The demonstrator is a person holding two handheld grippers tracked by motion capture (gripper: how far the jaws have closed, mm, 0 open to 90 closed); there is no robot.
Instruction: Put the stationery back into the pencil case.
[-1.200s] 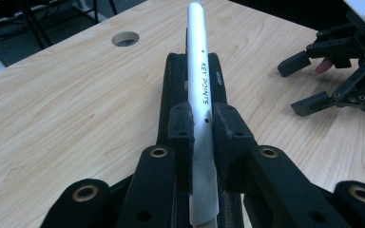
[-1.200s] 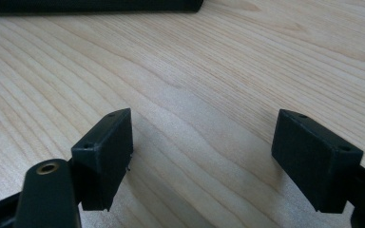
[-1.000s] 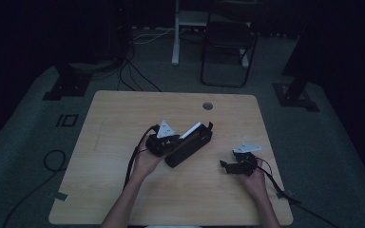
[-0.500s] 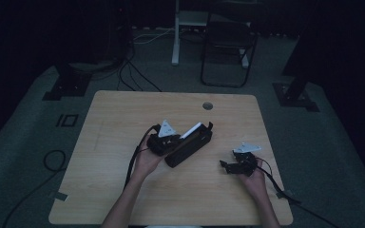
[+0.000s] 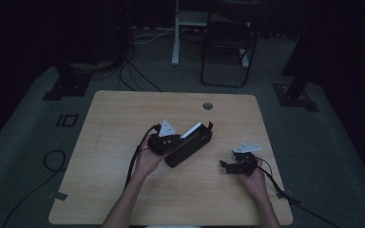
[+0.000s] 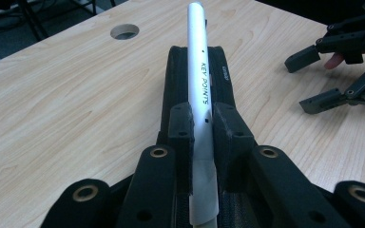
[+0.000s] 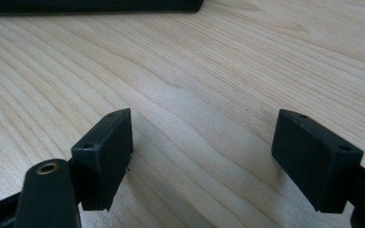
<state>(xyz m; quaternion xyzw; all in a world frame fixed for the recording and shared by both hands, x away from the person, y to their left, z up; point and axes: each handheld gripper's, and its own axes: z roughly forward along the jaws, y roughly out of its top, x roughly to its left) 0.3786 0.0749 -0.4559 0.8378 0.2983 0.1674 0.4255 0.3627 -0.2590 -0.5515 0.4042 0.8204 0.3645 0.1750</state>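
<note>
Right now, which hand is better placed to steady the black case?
Right. The right gripper is open and free beside the black case; the left gripper is shut on the white pen.

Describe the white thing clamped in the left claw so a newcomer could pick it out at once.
Start at the wooden table with the round hole near its far edge. Near the middle lies a long black case, gripped at one end by the left claw. The white tube runs along the top of that case, the one pale thing on it, printed KEY POINTS.
</note>
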